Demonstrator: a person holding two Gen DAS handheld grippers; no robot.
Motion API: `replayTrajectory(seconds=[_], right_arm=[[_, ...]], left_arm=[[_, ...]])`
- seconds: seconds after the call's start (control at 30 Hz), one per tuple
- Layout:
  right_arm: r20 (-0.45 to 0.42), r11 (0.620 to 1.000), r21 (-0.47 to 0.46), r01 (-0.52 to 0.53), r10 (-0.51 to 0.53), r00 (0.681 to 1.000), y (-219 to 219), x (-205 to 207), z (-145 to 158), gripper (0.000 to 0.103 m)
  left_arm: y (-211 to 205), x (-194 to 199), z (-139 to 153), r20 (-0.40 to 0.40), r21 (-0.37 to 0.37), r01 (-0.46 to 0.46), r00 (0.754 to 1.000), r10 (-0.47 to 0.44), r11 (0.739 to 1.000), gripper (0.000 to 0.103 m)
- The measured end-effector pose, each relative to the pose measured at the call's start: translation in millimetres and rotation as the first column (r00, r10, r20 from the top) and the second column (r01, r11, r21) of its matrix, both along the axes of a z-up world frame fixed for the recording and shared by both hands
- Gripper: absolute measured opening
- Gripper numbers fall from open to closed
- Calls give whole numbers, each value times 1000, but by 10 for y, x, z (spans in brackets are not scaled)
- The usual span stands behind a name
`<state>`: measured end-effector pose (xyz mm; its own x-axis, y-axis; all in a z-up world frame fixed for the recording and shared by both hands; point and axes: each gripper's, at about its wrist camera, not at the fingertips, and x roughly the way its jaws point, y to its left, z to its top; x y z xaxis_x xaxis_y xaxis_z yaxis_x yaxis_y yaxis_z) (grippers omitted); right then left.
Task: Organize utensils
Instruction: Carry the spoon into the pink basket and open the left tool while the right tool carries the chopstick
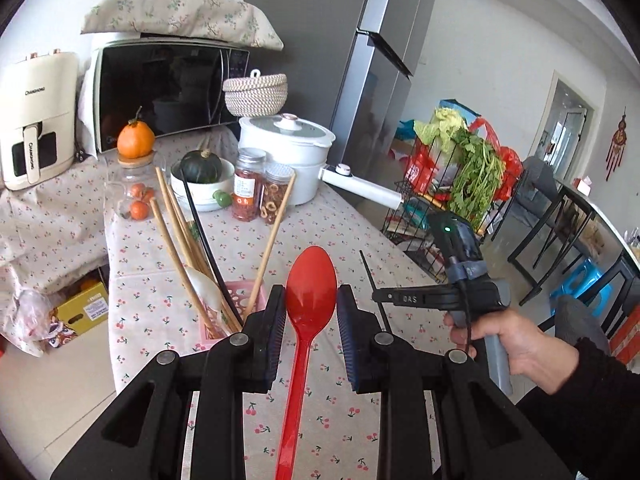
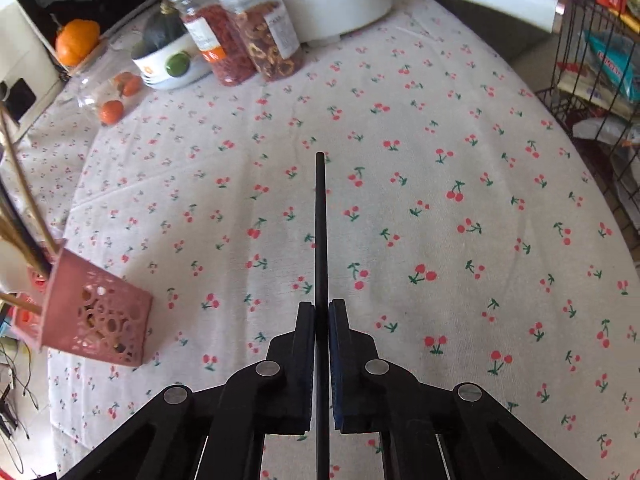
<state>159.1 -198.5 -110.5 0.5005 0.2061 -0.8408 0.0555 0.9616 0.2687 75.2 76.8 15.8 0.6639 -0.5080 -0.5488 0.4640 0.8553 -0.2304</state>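
Observation:
A red plastic spoon (image 1: 310, 300) stands between my left gripper's (image 1: 311, 300) fingers, bowl pointing forward; the jaws touch the sides of the bowl above the cherry-print tablecloth. A pink perforated utensil holder (image 1: 240, 300) sits just left of it, holding wooden chopsticks (image 1: 176, 220), a black chopstick and a white spoon. My right gripper (image 2: 322, 312) is shut on a black chopstick (image 2: 320, 220) that points forward over the cloth. The right gripper also shows in the left wrist view (image 1: 380, 296), to the right. The holder also shows at the left in the right wrist view (image 2: 96, 312).
At the back stand two spice jars (image 1: 260, 184), a white bowl with a green squash (image 1: 202, 180), a white electric pot (image 1: 292, 148) with a long handle, a microwave (image 1: 168, 88) and an air fryer (image 1: 36, 120). A wire rack with greens (image 1: 452, 184) stands right of the table.

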Motion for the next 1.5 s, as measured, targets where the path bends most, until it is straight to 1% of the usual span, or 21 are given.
replayTrajectory(seconds=[0.1, 0.2, 0.33, 0.43, 0.6, 0.7, 0.8, 0.9, 1.03, 1.1, 1.17, 1.2, 1.27, 1.33, 1.37, 1.4, 1.43, 1.5], right_arm=[[92, 1000, 6, -22, 21, 996, 61, -230, 238, 5], [177, 999, 6, -53, 51, 983, 140, -454, 466, 5], [264, 996, 9, -91, 85, 961, 246, -707, 744, 5], [325, 993, 5, -115, 107, 940, 330, -816, 929, 5], [405, 989, 8, -149, 133, 905, 423, -879, 1218, 4], [430, 987, 18, -162, 139, 892, 459, -865, 1363, 4], [435, 983, 22, -184, 157, 886, 508, -833, 1455, 4], [437, 979, 17, -202, 175, 882, 553, -812, 1498, 4], [433, 978, 16, -209, 181, 883, 568, -790, 1502, 4], [434, 978, 22, -207, 177, 884, 555, -788, 1510, 4], [438, 979, 29, -204, 171, 883, 537, -784, 1526, 4], [440, 979, 31, -204, 170, 882, 531, -783, 1539, 4], [447, 979, 34, -203, 167, 879, 525, -778, 1568, 4], [454, 979, 37, -202, 163, 876, 530, -765, 1598, 4], [456, 979, 39, -202, 162, 875, 534, -756, 1612, 4], [459, 979, 42, -201, 160, 874, 540, -746, 1627, 4], [461, 979, 45, -201, 158, 873, 549, -733, 1641, 4], [467, 978, 53, -204, 156, 870, 571, -704, 1668, 0]], left_arm=[[107, 12, 87, 38, -37, -42, 998, 44, 998, 27], [196, 38, 135, 71, -76, -92, 993, 97, 993, 27], [289, 134, 122, 77, -126, -167, 981, 178, 978, 27], [322, 185, 135, 96, -160, -202, 971, 219, 966, 27], [300, 286, 214, 174, -224, -233, 946, 274, 946, 27], [231, 375, 229, 236, -248, -237, 926, 296, 939, 27], [138, 476, 189, 285, -265, -225, 911, 299, 938, 27], [60, 582, 84, 300, -270, -229, 903, 308, 935, 27], [-9, 730, -64, 295, -256, -259, 897, 330, 931, 27], [-25, 787, -129, 284, -250, -267, 899, 334, 931, 27], [-52, 833, -186, 277, -229, -271, 903, 329, 935, 27], [-63, 859, -216, 268, -217, -265, 909, 318, 940, 27], [-69, 910, -272, 226, -204, -247, 930, 291, 947, 28], [-53, 911, -282, 190, -199, -247, 940, 285, 948, 39], [-36, 887, -269, 181, -203, -247, 941, 285, 947, 51], [-16, 848, -248, 176, -212, -246, 942, 285, 946, 60], [4, 809, -220, 170, -215, -246, 944, 284, 945, 61], [39, 722, -158, 154, -216, -237, 950, 273, 947, 64]])
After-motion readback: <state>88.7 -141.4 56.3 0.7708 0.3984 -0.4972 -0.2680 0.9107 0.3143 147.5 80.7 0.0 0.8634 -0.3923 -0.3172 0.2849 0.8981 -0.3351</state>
